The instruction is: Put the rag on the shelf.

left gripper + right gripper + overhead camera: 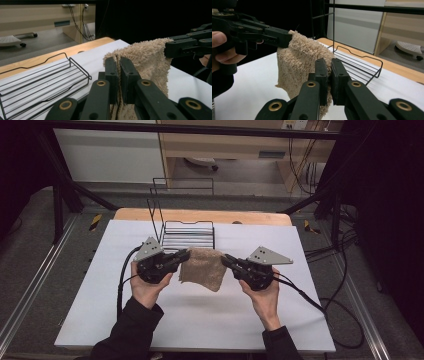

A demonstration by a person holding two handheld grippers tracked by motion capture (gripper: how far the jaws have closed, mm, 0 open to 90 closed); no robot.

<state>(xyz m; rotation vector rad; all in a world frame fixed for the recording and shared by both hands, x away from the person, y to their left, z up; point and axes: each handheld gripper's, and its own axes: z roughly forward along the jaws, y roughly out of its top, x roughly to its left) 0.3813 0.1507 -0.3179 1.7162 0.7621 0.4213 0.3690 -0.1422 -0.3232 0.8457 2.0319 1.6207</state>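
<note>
Left tool [184, 255] and right tool [226, 259] are each clenching a top corner of the towel [202, 268] — hanging between them, rack [188, 236] just beyond.

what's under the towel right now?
The towel hangs off the table, pinched between the left gripper and right gripper. Under it: bare white tabletop. Its folds hide nothing I can confirm.

Tan towel [202, 267], black wire rack [187, 234]
</note>
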